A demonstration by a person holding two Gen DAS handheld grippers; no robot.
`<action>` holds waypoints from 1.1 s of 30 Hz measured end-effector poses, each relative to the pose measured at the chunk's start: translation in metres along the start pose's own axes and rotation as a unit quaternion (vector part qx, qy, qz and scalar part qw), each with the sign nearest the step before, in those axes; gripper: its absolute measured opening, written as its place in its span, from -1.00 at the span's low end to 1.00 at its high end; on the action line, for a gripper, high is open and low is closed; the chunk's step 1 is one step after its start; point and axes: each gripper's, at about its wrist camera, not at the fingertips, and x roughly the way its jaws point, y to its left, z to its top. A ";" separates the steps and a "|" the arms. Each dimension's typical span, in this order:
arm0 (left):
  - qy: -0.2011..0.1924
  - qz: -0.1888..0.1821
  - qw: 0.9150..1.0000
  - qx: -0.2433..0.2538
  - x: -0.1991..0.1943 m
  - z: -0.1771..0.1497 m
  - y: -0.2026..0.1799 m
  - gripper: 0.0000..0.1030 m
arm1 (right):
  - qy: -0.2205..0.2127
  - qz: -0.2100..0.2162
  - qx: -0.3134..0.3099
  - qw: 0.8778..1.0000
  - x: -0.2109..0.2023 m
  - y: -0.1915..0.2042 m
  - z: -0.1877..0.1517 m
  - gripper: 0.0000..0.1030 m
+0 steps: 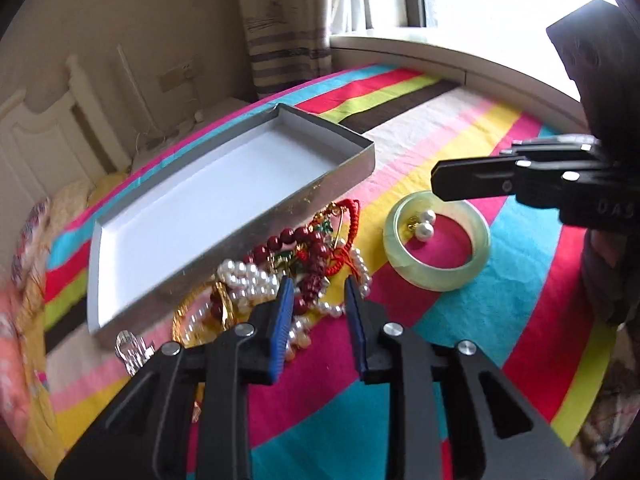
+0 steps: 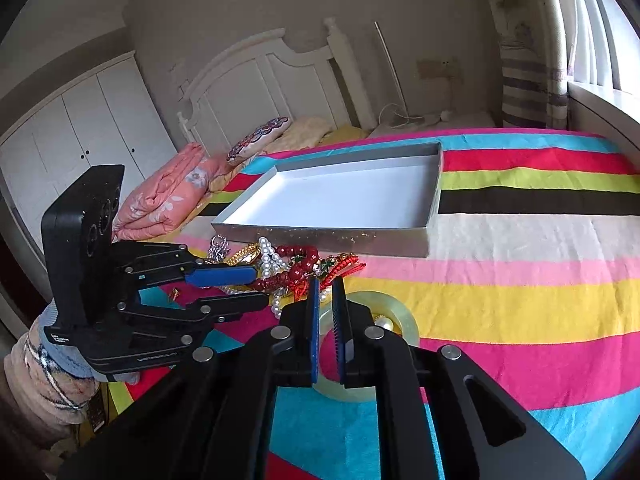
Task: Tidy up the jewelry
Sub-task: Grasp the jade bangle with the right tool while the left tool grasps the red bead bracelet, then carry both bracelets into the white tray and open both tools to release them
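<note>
Nearby, white tray (image 1: 224, 184) bare inside, jewelry pile (image 1: 304, 264) beside it, both jaws parted, holding nothing.

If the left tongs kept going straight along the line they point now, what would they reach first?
Most likely the tangled jewelry pile: the left tongs, open, point straight at its red beads and pearls. The grey box lies beyond; depth is uncertain.

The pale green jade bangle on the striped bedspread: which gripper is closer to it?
Right. The right gripper hangs directly above the pale green jade bangle, jaws slightly apart. The left gripper hovers beside it, over the tangled pile of pearl and red bead jewelry.
</note>
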 end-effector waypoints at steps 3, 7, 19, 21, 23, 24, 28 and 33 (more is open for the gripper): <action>0.021 0.003 1.000 0.020 0.013 0.007 -0.002 -0.49 | -0.003 0.002 0.006 1.000 -0.001 -0.002 0.000 -0.80; 0.040 0.017 0.998 0.050 0.026 0.002 -0.006 -0.48 | -0.001 0.006 0.003 1.000 -0.003 -0.001 -0.001 -0.48; -0.068 -0.110 0.986 -0.108 -0.049 -0.008 0.037 -0.78 | 0.116 -0.071 -0.156 0.978 0.024 0.043 -0.017 -0.18; -0.081 -0.133 0.979 -0.135 -0.058 -0.011 0.045 -0.78 | 0.141 -0.077 -0.173 0.972 0.037 0.046 -0.016 -0.21; -0.091 -0.152 0.971 -0.158 -0.066 -0.012 0.054 -0.78 | 0.165 -0.078 -0.190 0.965 0.050 0.049 -0.016 -0.27; -0.099 -0.164 0.967 -0.170 -0.071 -0.012 0.059 -0.78 | 0.180 -0.077 -0.200 0.960 0.057 0.051 -0.018 -0.35; -0.133 -0.201 0.949 -0.205 -0.092 -0.010 0.073 -0.78 | 0.186 -0.070 -0.205 0.958 0.064 0.051 -0.015 -0.64; -0.161 -0.203 0.942 -0.213 -0.116 -0.007 0.076 -0.78 | 0.153 -0.047 -0.166 0.973 0.058 0.037 -0.015 -0.71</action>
